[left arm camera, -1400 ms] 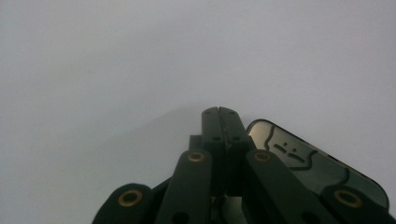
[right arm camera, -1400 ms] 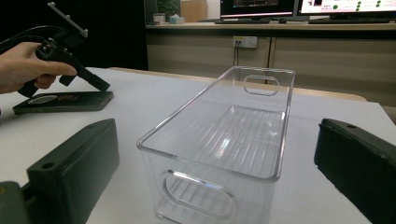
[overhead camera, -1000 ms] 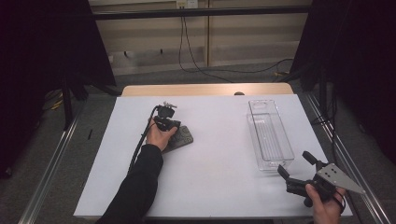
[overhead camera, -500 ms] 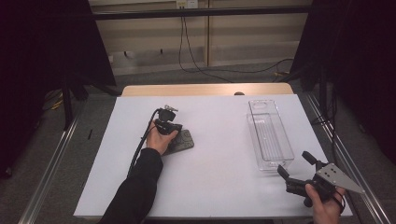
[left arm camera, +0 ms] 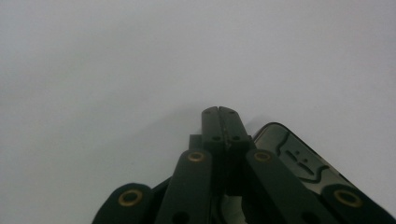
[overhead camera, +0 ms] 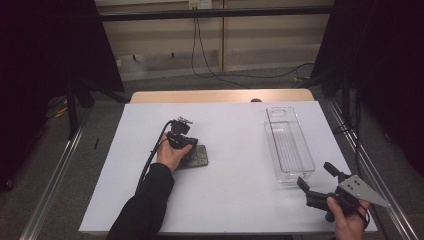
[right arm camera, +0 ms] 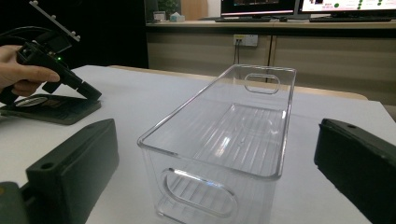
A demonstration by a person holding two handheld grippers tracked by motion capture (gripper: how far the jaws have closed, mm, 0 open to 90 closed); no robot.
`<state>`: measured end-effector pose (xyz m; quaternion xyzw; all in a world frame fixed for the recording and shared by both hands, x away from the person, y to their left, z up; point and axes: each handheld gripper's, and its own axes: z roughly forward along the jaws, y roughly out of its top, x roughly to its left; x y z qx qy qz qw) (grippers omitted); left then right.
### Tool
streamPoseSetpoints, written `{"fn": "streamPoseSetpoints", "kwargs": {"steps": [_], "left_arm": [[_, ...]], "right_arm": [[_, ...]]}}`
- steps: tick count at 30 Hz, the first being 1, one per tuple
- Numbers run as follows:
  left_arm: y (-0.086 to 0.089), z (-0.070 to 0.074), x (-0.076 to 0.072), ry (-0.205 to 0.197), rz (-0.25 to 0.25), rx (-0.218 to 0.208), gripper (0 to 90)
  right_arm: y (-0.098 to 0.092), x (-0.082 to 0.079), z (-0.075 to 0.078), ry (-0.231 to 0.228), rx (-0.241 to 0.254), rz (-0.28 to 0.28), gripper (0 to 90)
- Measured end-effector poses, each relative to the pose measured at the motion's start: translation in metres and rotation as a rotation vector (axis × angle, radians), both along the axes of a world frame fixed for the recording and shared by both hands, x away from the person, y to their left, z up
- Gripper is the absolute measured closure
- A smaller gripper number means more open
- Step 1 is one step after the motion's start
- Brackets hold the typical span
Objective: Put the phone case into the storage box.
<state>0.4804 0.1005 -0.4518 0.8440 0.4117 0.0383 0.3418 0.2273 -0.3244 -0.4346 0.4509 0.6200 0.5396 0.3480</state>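
On a white tabletop, the left gripper had its jaws shut empty, tips at the edge of a flat dark device. The right gripper held wide-open jaws just before a clear bin.

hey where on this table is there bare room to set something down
The widest bare patch of the white table lies between the dark flat case and the clear bin. The far left strip and the near left corner are bare too. It is crowded at the left claw on the case, and where the right claw sits near the bin's end.
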Motion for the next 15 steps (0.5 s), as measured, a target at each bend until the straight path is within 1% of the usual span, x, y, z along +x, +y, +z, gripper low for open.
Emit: {"fn": "streamPoseSetpoints", "kwargs": {"steps": [2,4,8,12,14,15], "left_arm": [[-0.001,0.001,-0.004,-0.014,-0.009,0.012,90.0],[-0.002,0.001,-0.007,-0.014,-0.026,0.018,90.0],[-0.003,0.001,-0.014,-0.018,-0.036,0.02,90.0],[-0.004,0.003,-0.021,-0.023,-0.052,0.034,90.0],[-0.006,0.003,-0.025,-0.047,-0.064,0.057,90.0],[-0.007,0.003,-0.026,-0.046,-0.068,0.054,90.0]], "right_arm": [[0.0,0.0,0.0,0.0,0.0,-0.001,0.0],[0.0,0.0,0.0,0.0,-0.001,-0.001,0.0],[0.0,0.0,0.0,-0.001,-0.002,-0.001,0.0],[0.0,0.0,0.0,-0.001,-0.003,-0.001,0.0],[0.0,0.0,0.0,0.0,-0.004,-0.001,0.0],[0.0,0.0,0.0,0.001,-0.005,0.001,0.0]]}}
